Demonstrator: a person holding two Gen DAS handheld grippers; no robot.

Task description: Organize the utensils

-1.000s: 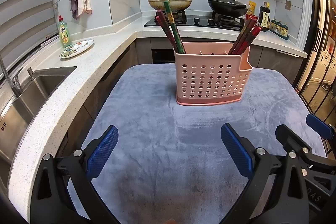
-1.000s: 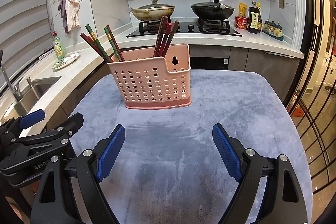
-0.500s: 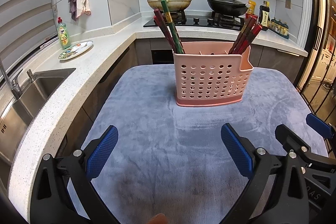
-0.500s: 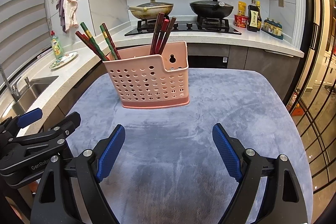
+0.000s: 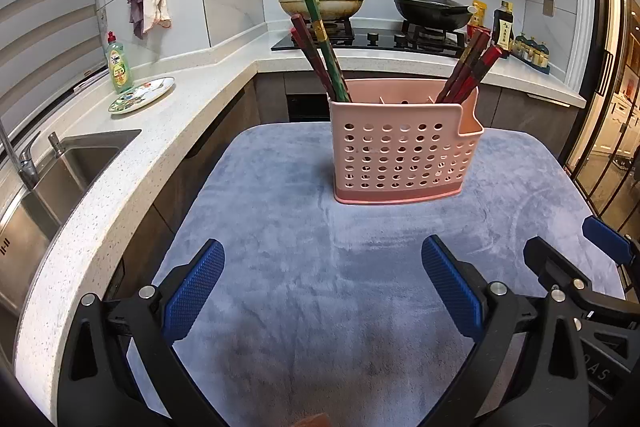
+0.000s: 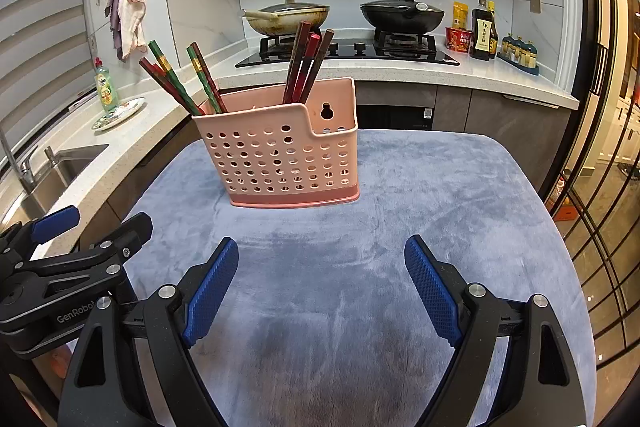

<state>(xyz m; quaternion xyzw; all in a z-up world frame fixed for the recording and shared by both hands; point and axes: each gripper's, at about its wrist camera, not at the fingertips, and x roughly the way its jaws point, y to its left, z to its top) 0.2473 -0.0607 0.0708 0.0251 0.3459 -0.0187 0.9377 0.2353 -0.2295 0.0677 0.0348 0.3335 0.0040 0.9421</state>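
A pink perforated utensil holder [image 5: 404, 155] stands upright on the grey-blue mat [image 5: 280, 267]; it also shows in the right wrist view [image 6: 280, 159]. Red and green chopsticks [image 5: 324, 55] lean out of its left end, and dark red chopsticks [image 5: 468, 67] stand in its right end. In the right wrist view the left bunch [image 6: 180, 83] and the right bunch [image 6: 306, 63] show too. My left gripper [image 5: 320, 291] is open and empty, well short of the holder. My right gripper [image 6: 320, 291] is open and empty, beside the left one.
A white counter [image 5: 120, 163] with a sink [image 5: 44, 187], a plate [image 5: 142, 94] and a green soap bottle [image 5: 119, 65] runs along the left. A stove with two pans [image 5: 372, 7] is behind. The mat's right edge [image 6: 560, 247] drops off towards glass doors.
Both grippers stay open and empty. The views have shifted only slightly; the holder sits a little lower in the right wrist frame.
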